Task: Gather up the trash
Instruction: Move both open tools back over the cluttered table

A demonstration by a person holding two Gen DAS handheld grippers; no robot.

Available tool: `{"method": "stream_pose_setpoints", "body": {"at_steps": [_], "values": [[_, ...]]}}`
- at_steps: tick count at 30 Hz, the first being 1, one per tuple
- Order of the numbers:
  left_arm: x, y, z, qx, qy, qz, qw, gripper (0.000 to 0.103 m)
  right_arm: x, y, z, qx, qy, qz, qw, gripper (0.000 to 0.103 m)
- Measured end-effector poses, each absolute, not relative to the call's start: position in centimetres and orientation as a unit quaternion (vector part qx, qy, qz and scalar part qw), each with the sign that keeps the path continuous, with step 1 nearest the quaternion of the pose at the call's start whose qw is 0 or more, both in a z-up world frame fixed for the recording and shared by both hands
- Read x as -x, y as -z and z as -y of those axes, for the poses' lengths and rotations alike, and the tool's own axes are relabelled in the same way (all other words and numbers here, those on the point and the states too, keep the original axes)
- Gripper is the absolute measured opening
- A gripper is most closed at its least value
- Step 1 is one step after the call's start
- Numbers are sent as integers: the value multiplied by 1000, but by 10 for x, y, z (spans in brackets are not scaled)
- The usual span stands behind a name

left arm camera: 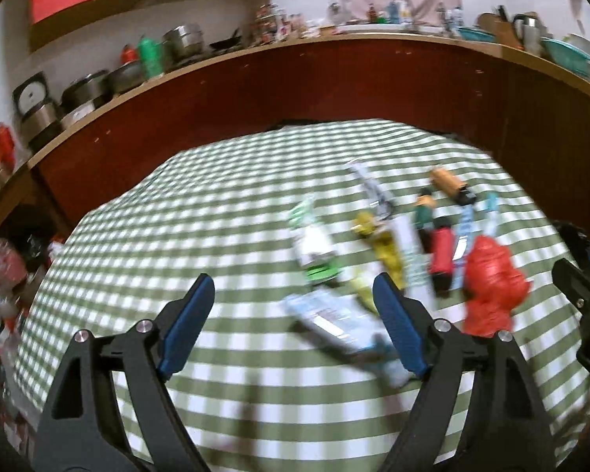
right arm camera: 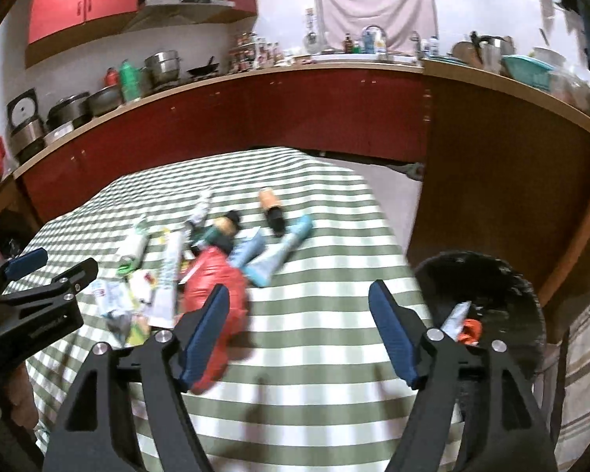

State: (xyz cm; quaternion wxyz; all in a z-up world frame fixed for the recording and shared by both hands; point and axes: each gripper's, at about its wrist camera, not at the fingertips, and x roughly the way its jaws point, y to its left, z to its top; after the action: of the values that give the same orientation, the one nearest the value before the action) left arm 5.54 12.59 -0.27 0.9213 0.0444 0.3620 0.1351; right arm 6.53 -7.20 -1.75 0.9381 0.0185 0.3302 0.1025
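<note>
A pile of trash lies on the green-checked table (left arm camera: 145, 236): a crumpled red bag (left arm camera: 491, 283) (right arm camera: 212, 287), a small bottle with a green cap (left arm camera: 314, 244), yellow wrappers (left arm camera: 381, 247), a red and black marker (left arm camera: 440, 255), an orange-ended tube (left arm camera: 448, 185) (right arm camera: 271, 208) and blue tubes (right arm camera: 279, 251). My left gripper (left arm camera: 295, 314) hangs open over the table, a pale flat packet (left arm camera: 334, 318) below its right finger. My right gripper (right arm camera: 299, 326) is open too, nothing between its fingers; the red bag lies under its left finger. A black bin (right arm camera: 491, 275) at the table's right holds some trash.
A red kitchen counter (right arm camera: 295, 110) with pots, bottles and a sink runs behind the table. Bags and clutter sit on the floor to the left (left arm camera: 4, 275). The left gripper shows at the left edge of the right wrist view (right arm camera: 39, 291), the right gripper at the right edge of the left wrist view (left arm camera: 586, 295).
</note>
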Motion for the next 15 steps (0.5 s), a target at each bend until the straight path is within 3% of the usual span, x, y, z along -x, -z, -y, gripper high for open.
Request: {"method": "stream_pose_setpoints", "body": {"at_steps": [13, 15], "values": [[-49, 16, -155, -12, -151, -383, 911, 82, -79, 43, 18, 8, -127, -377, 917, 73], [-50, 18, -153, -9, -148, -387, 910, 82, -80, 46, 17, 9, -128, -384, 914, 66]]}}
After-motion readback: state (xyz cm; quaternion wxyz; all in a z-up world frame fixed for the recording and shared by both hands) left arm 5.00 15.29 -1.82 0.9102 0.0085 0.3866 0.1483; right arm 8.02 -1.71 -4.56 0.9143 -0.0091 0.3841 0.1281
